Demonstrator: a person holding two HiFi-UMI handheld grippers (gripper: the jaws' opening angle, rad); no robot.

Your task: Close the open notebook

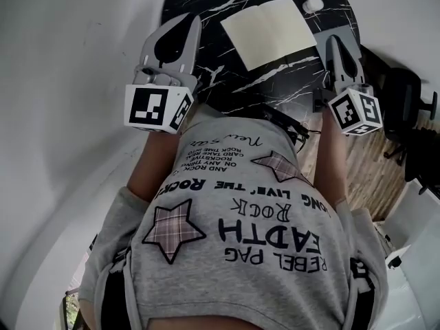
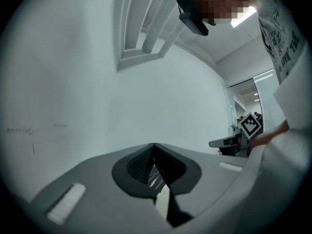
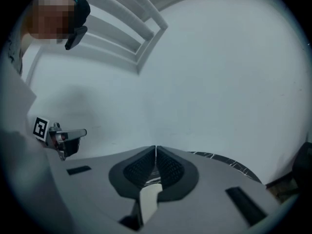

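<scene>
Lying flat near the far side of the round black marble-patterned table [image 1: 206,5], the notebook [image 1: 268,31] is seen from the head view as one plain cream rectangle, with a small white round thing [image 1: 313,4] just beyond its far right corner. No spine line, fold or facing pair of pages can be made out on it, so whether it is spread open or already shut cannot be settled from this height; only one unbroken face is shown. The left gripper [image 1: 189,23] is held up on the left, near the table's edge, and its jaws are pressed together at the tips with nothing between them, as is confirmed in the left gripper view. The right gripper [image 1: 338,43] is held up on the right, beside the table's right edge, and its jaws are likewise closed and empty. Neither gripper is touching the notebook: both are kept apart from it, one to each side, above the person's grey printed shirt [image 1: 240,218]. As far as can be judged, no contact with the cover is being made at this moment. If a cover is yet to be folded over, the whole of that step is left to be done.
</scene>
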